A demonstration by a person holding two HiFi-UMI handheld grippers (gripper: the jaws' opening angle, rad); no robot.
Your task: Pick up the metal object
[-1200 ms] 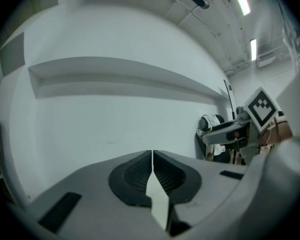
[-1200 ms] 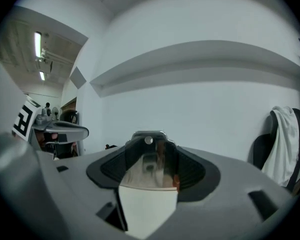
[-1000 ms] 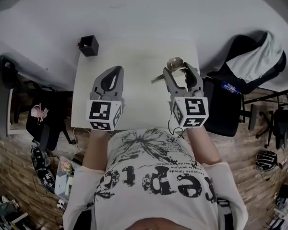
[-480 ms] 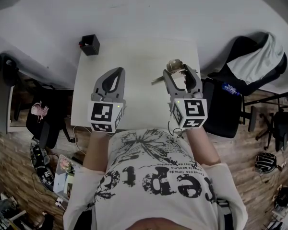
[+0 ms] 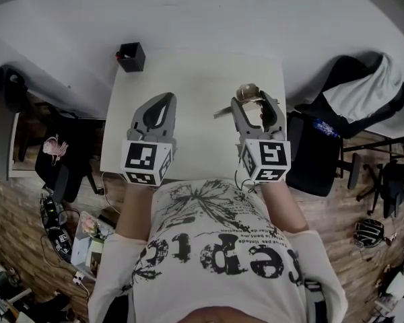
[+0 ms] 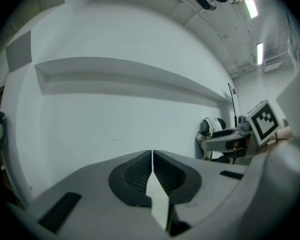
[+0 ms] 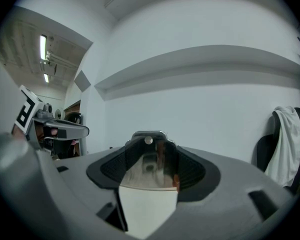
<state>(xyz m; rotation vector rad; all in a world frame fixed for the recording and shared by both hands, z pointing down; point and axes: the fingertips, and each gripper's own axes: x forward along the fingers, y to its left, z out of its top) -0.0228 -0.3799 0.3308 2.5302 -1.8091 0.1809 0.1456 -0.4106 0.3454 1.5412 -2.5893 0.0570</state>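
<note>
Right tool (image 7: 150, 151) is clenched on the metal object (image 7: 149, 173), a shiny curved piece wedged between its two ribbed dark pads and reaching up to their tips. In the head view the object juts past the tool's front, with a thin part pointing left, over the far right part of the white counter (image 5: 195, 79). Left tool (image 6: 152, 170) is clamped shut on nothing and hangs level beside the right one, well apart. A small black box (image 5: 130, 57) sits at the counter's far left corner, and a dark chair (image 5: 313, 157) stands just off its right edge. The grasp looks settled, so the lift is best made straight up, level and unhurried, with firm pressure so the smooth metal neither slips nor twists. Whether the object already clears the counter cannot be told.
</note>
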